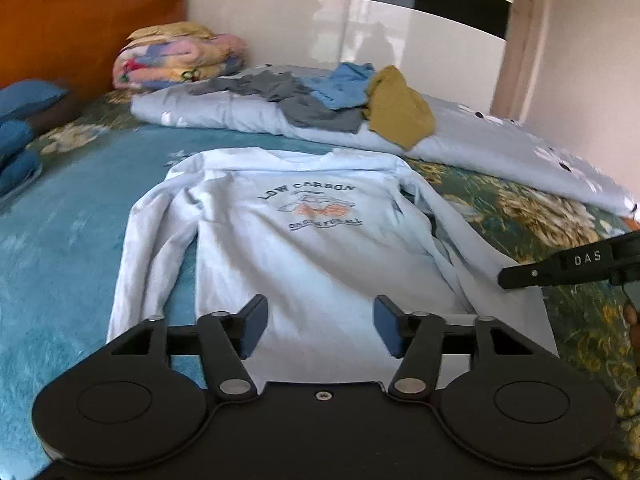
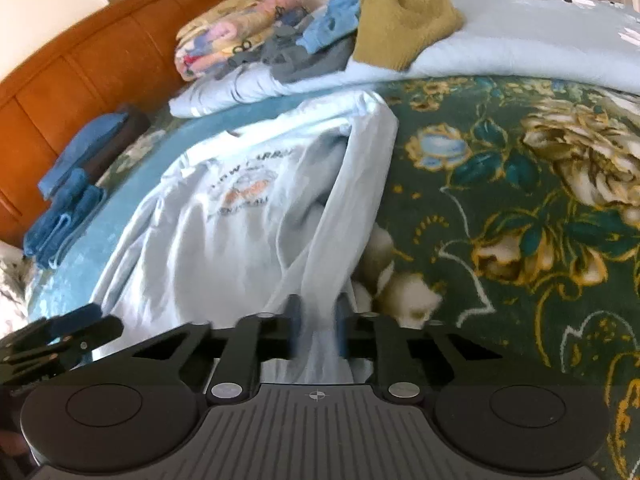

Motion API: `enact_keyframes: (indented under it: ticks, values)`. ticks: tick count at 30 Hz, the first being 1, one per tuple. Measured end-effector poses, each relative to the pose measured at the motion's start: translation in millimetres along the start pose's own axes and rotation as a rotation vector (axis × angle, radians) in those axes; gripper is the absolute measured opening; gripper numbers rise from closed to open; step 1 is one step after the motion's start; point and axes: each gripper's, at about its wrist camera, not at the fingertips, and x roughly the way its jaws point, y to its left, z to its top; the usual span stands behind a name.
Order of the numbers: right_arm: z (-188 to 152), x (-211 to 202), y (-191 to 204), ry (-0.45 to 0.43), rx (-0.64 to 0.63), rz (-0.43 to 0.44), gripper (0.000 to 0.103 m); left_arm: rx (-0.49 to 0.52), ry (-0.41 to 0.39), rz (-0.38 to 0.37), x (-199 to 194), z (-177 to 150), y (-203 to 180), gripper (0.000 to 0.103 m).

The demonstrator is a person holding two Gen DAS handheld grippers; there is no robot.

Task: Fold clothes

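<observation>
- So the pale blue sweatshirt [image 1: 304, 248] lay flat on the bed [image 1: 60, 240], print up, ready for folding
- left gripper [image 1: 320, 330] hung released above its hem
- right gripper [image 2: 316, 332] was clenched on the sleeve [image 2: 344, 216], probably to fold it inward

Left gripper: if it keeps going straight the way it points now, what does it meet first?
Most likely the pale blue sweatshirt, on its lower body panel below the print. The left gripper is open with nothing between its jaws; depth is uncertain.

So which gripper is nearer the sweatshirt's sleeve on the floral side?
Right. The right gripper is shut on that sleeve; the left gripper hovers open over the hem.
</observation>
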Motion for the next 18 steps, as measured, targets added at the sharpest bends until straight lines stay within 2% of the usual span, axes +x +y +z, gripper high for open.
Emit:
enact_keyframes:
  ticks: [7, 12, 18]
  values:
    - [5.3, -15.2, -13.8, -0.074, 0.023, -0.038, 0.007, -0.042, 0.0, 0.038, -9.3, -1.5, 11.8, 0.062]
    - [20.3, -26.8, -31.6, -0.142, 0.002, -0.145, 0.007, -0.056, 0.008, 0.041, -9.9, -2.4, 14.0, 0.063]
    - [55.6, -30.3, -53.9, -0.217, -0.092, -0.327, 0.007, -0.061, 0.021, 0.041, -8.1, -3.2, 16.0, 0.063]
